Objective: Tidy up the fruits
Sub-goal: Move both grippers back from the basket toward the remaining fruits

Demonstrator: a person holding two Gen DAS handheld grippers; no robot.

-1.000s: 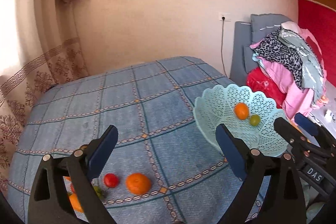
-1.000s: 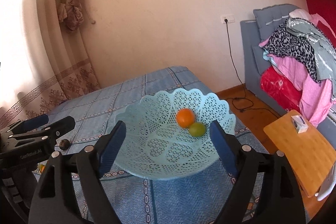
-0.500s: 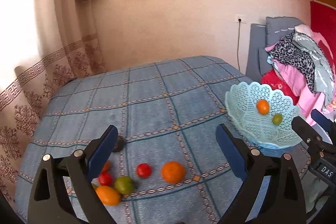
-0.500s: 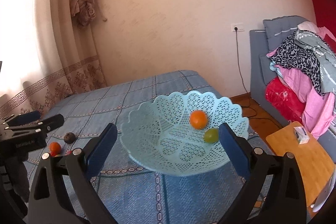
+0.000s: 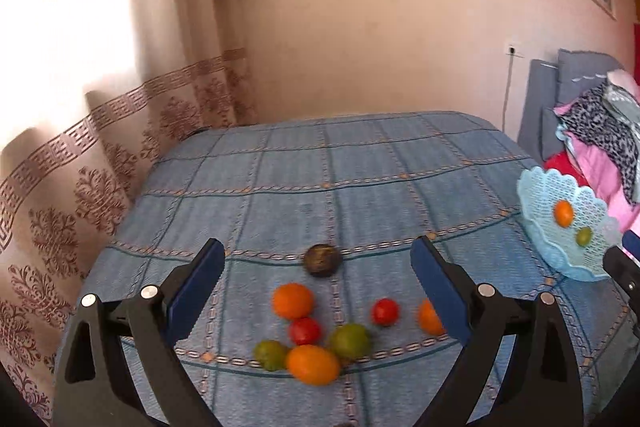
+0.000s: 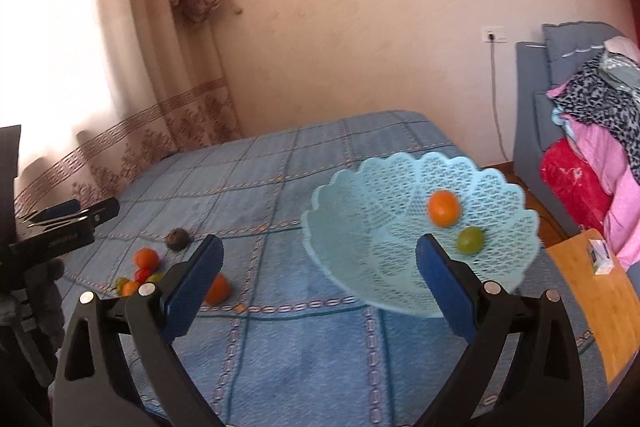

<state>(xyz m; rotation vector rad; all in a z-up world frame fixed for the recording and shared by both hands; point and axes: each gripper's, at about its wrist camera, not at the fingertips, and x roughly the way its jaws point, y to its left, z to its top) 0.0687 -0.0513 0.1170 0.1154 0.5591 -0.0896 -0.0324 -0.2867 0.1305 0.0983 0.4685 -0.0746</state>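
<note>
Left gripper (image 5: 316,281) wide apart, empty, over loose fruit (image 5: 312,331) on bedspread (image 5: 360,195). Right gripper (image 6: 318,275) spread, holds nothing. Basket (image 6: 360,203) at bed's right holds orange (image 6: 443,207), lime (image 6: 470,240). Advice: single out edge fruit, straddle, close gently, avoid nudging neighbours

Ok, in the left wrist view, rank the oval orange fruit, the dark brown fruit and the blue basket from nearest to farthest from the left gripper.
1. Oval orange fruit, low between the left gripper's fingers.
2. Dark brown fruit, just beyond the fingertips, centre.
3. Blue basket, far right at the bed's edge.
</note>
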